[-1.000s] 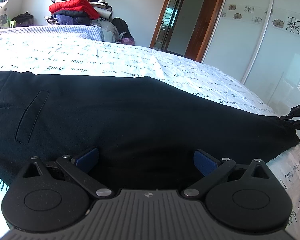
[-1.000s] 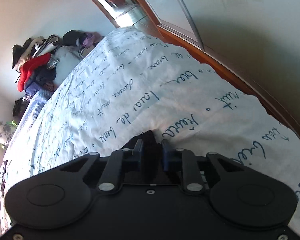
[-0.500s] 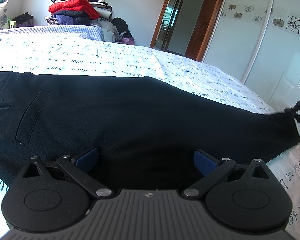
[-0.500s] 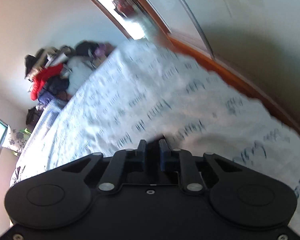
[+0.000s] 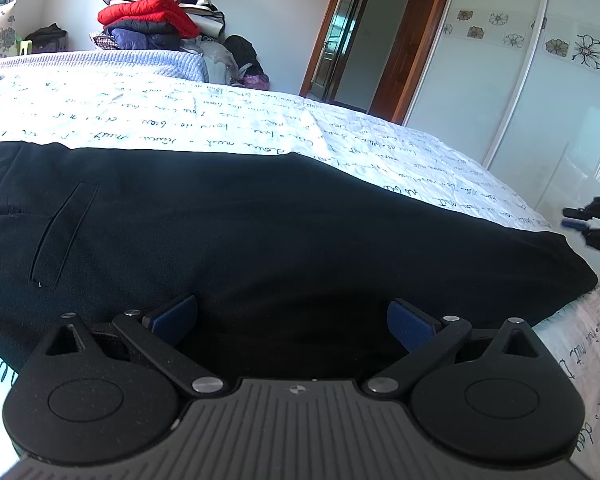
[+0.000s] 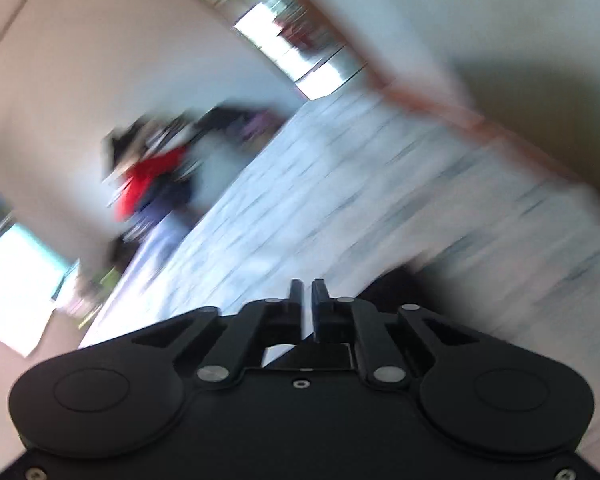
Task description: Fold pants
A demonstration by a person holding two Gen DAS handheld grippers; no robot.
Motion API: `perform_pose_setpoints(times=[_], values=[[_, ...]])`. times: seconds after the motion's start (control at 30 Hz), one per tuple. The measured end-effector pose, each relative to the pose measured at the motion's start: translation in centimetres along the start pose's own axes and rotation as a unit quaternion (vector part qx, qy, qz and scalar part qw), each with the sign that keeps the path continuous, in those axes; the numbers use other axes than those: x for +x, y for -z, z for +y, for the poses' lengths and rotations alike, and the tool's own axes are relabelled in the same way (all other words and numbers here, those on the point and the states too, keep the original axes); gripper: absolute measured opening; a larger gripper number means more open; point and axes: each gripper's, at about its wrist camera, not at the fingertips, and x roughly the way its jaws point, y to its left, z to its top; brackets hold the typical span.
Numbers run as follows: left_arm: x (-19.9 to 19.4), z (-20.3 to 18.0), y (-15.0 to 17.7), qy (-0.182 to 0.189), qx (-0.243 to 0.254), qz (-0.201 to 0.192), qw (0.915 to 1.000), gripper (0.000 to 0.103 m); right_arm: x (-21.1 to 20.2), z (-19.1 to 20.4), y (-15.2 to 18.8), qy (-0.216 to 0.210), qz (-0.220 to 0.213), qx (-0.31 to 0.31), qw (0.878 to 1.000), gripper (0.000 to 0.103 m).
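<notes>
Black pants flat on bed for folding; my left fingers wide, empty; right gripper opening, nothing between, beside hem.

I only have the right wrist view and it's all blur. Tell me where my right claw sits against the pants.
Observer: The right claw hangs just beyond the hem end of the black pants, clear of the cloth, jaws opening with nothing between them.
Operator: Now report the left claw.
Observer: The left claw is wide open over the pants' near edge, pinching nothing.
Operator: Describe how the pants lie.
Observer: Flat across the bed, back pocket at the end far from your claw.
</notes>
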Motion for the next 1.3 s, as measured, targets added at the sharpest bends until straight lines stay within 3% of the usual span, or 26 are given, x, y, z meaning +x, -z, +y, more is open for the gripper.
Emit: perform_pose_setpoints(times=[0.07, 0.17, 0.27, 0.33, 0.37, 0.4, 0.47, 0.53, 0.57, 0.6, 0.63, 0.67, 0.7, 0.77, 0.8, 0.87, 0.9, 0.93, 0.97, 1.0, 1.03, 1.1, 1.13, 1.23, 1.27, 1.3], values=[[0.0, 0.0, 0.0, -0.001, 0.002, 0.000, 1.0000, 0.103, 2.4, -0.3, 1.0, 0.047, 0.035, -0.023, 0.998, 0.056], [-0.1, -0.6, -0.1, -0.023, 0.007, 0.003, 0.9997, 0.102, 2.9, -2.4, 0.6, 0.107, 0.011, 0.025, 0.994, 0.005], [-0.2, -3.0, -1.1, -0.059, 0.028, 0.013, 0.9978, 0.101, 1.8, 1.6, 1.7, 0.078, -0.012, -0.008, 0.997, 0.008], [-0.3, -4.6, -1.9, -0.024, 0.029, -0.012, 0.9992, 0.102, 2.8, 5.3, 4.0, -0.001, 0.032, -0.046, 0.998, 0.027], [-0.1, -5.4, -2.2, -0.013, 0.032, -0.024, 0.9991, 0.102, 3.8, 7.1, 5.3, -0.031, 0.061, -0.062, 0.996, 0.059], [0.3, -6.3, -2.5, -0.007, 0.041, -0.030, 0.9987, 0.102, 4.8, 8.7, 6.7, -0.051, 0.082, -0.082, 0.992, 0.078], [1.7, -8.0, -2.3, -0.005, 0.067, -0.014, 0.9976, 0.102, 7.5, 10.8, 8.6, -0.073, 0.119, -0.119, 0.983, 0.078], [3.6, -8.9, -1.3, -0.003, 0.097, 0.038, 0.9946, 0.102, 10.2, 10.3, 8.7, -0.032, 0.133, -0.127, 0.982, 0.076], [4.3, -9.2, -0.5, -0.013, 0.115, 0.057, 0.9916, 0.103, 11.1, 9.0, 7.9, -0.002, 0.125, -0.116, 0.985, 0.069], [4.2, -9.5, 0.1, -0.020, 0.134, 0.044, 0.9897, 0.103, 11.2, 7.7, 7.1, 0.001, 0.107, -0.079, 0.991, 0.042], [3.8, -9.6, 0.1, -0.020, 0.137, 0.036, 0.9897, 0.103, 11.2, 6.8, 6.1, 0.014, 0.098, -0.029, 0.995, 0.034], [3.8, -9.5, 0.1, -0.017, 0.134, 0.037, 0.9902, 0.103, 10.8, 6.8, 5.6, 0.021, 0.088, 0.001, 0.996, 0.037], [3.9, -9.3, 0.2, -0.016, 0.127, 0.039, 0.9909, 0.103, 10.6, 8.1, 6.0, 0.017, 0.077, -0.008, 0.997, 0.054], [4.0, -9.0, 0.0, -0.012, 0.117, 0.040, 0.9923, 0.103, 11.0, 11.1, 7.2, -0.044, 0.090, -0.057, 0.993, 0.078], [4.1, -9.0, 0.0, -0.012, 0.117, 0.040, 0.9923, 0.103, 12.0, 12.0, 8.1, -0.084, 0.120, -0.058, 0.988, 0.083], [3.9, -9.3, 0.1, -0.013, 0.122, 0.040, 0.9917, 0.103, 14.0, 12.6, 9.5, -0.105, 0.171, -0.067, 0.977, 0.082], [3.8, -9.4, 0.0, -0.015, 0.124, 0.039, 0.9914, 0.103, 14.9, 12.2, 9.7, -0.070, 0.175, -0.092, 0.978, 0.079], [3.4, -9.4, -0.2, -0.021, 0.125, 0.038, 0.9912, 0.102, 15.3, 11.1, 9.5, -0.059, 0.157, -0.090, 0.982, 0.068], [2.9, -9.3, -0.3, -0.032, 0.128, 0.035, 0.9906, 0.102, 15.3, 9.9, 8.6, -0.047, 0.140, -0.041, 0.988, 0.043], [2.4, -9.4, -0.4, -0.039, 0.130, 0.028, 0.9903, 0.102, 15.2, 9.2, 8.0, -0.038, 0.134, 0.016, 0.990, 0.039], [1.8, -9.0, -0.4, -0.041, 0.127, 0.019, 0.9908, 0.102, 14.8, 9.7, 7.6, -0.042, 0.118, 0.033, 0.992, 0.044], [2.0, -8.0, -0.2, -0.038, 0.102, 0.018, 0.9940, 0.103, 14.5, 13.2, 8.2, -0.079, 0.090, -0.026, 0.992, 0.086], [2.5, -7.3, 0.0, -0.036, 0.081, 0.032, 0.9955, 0.102, 15.1, 14.8, 8.9, -0.109, 0.100, -0.044, 0.988, 0.090], [3.1, -7.5, 0.6, -0.042, 0.087, 0.028, 0.9950, 0.103, 20.3, 17.2, 12.2, -0.181, 0.204, -0.017, 0.962, 0.090], [3.2, -7.6, 0.6, -0.045, 0.091, 0.030, 0.9944, 0.103, 22.6, 17.8, 13.4, -0.153, 0.239, -0.029, 0.958, 0.090], [3.1, -7.7, 0.7, -0.046, 0.093, 0.028, 0.9942, 0.103, 24.0, 18.2, 13.6, -0.130, 0.237, -0.057, 0.961, 0.073]])
